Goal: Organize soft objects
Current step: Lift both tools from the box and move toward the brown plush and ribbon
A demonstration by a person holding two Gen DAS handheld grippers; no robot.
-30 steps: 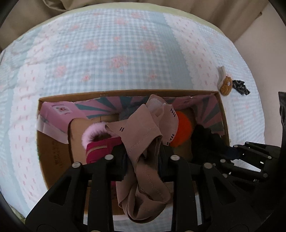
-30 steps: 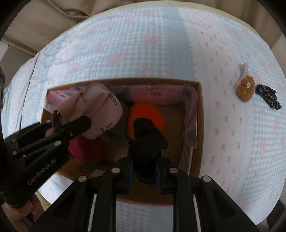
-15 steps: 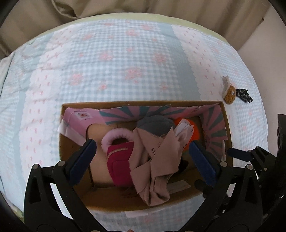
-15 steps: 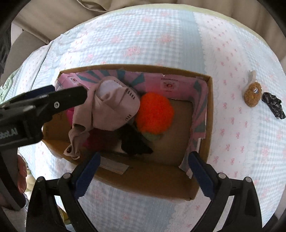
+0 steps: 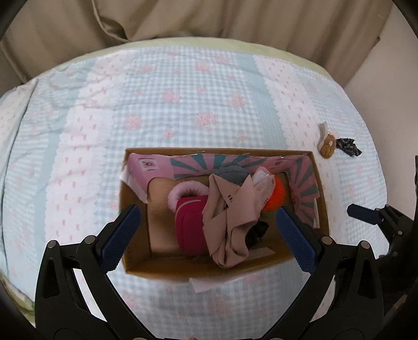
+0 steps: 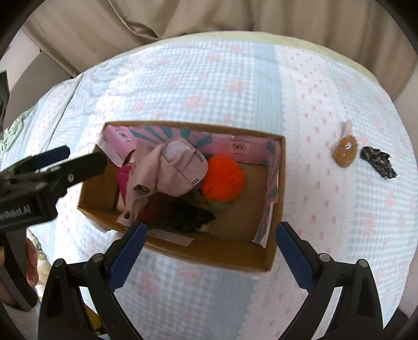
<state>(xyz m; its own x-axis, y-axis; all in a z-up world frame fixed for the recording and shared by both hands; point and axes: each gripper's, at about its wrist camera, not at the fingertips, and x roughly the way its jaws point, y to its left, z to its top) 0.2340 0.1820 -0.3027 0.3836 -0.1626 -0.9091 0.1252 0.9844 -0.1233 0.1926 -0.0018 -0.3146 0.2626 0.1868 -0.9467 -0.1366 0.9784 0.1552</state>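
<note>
A cardboard box (image 5: 322, 209) (image 6: 271, 251) sits on the bed. In it lie a beige garment (image 5: 230, 217) (image 6: 172, 170), a magenta pouch with pink fluff (image 5: 189, 222), an orange pompom (image 6: 223, 177) (image 5: 277, 193), a grey item (image 5: 232, 171) and a black cloth (image 6: 188, 214) (image 5: 256, 232). My left gripper (image 5: 209, 235) is open and empty above the box; it also shows at the left of the right wrist view (image 6: 65, 167). My right gripper (image 6: 209, 251) is open and empty above the box's near wall.
A small brown plush charm (image 5: 327, 146) (image 6: 344, 153) and a dark patterned scrap (image 5: 348, 146) (image 6: 378, 164) lie on the checked bedspread (image 5: 183, 104) right of the box. Beige curtains (image 5: 183, 18) hang behind the bed.
Both grippers opened and pulled up and back. The beige garment dropped from the left gripper and the black cloth from the right; both now lie in the box.
</note>
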